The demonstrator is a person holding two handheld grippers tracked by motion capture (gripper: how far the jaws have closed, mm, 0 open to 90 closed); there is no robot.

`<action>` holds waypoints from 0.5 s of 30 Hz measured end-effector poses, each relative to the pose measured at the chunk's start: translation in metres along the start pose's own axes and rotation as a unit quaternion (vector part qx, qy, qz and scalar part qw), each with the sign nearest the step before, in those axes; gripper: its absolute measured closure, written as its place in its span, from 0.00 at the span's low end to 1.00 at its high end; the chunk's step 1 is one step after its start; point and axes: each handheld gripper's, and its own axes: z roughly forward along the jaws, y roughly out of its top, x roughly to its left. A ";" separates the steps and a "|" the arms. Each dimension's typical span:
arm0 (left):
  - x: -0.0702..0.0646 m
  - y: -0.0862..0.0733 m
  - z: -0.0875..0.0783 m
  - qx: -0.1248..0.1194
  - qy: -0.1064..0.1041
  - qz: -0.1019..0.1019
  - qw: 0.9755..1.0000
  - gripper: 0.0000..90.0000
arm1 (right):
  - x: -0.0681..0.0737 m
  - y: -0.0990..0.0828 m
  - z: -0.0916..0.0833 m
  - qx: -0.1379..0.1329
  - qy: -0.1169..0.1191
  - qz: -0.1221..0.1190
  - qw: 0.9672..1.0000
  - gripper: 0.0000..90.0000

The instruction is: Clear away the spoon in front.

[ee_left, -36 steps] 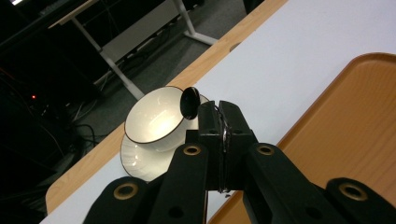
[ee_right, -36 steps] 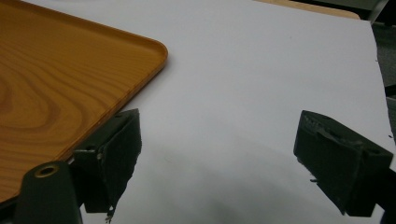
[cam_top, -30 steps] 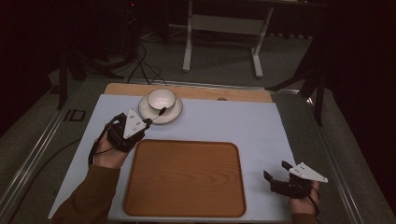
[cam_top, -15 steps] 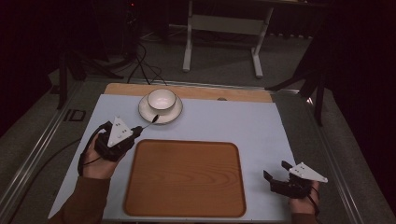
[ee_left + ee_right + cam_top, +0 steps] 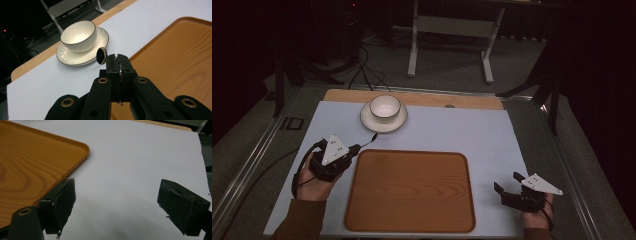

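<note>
The spoon (image 5: 102, 55), a thin utensil whose dark, shiny end juts out just left of centre in the left gripper view, is clenched in the left gripper (image 5: 353, 149), which has drawn back from the bowl (image 5: 385, 106) and saucer (image 5: 383, 122) at upper centre to the left edge of the wooden tray (image 5: 410, 192), so by my reading the spoon is lifted out and headed for the tray. Its handle is hidden between the jaws and it is only a dark sliver in the high view, while the right gripper (image 5: 509, 186) rests with jaws spread and empty at lower right.
</note>
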 end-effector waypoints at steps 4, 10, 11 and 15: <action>-0.003 -0.006 0.001 0.006 -0.002 0.000 1.000 0.98 | 0.000 0.000 0.000 0.000 0.000 0.001 1.000 0.17; -0.008 -0.016 0.008 0.018 -0.008 -0.002 1.000 0.98 | 0.000 0.000 0.001 -0.001 0.000 -0.001 1.000 0.17; -0.009 -0.017 0.009 0.020 -0.008 -0.003 1.000 0.98 | 0.000 0.000 0.001 -0.002 0.000 -0.001 1.000 0.17; -0.010 -0.022 0.011 0.025 -0.009 -0.004 1.000 0.98 | 0.000 0.001 0.001 -0.002 0.000 -0.001 1.000 0.17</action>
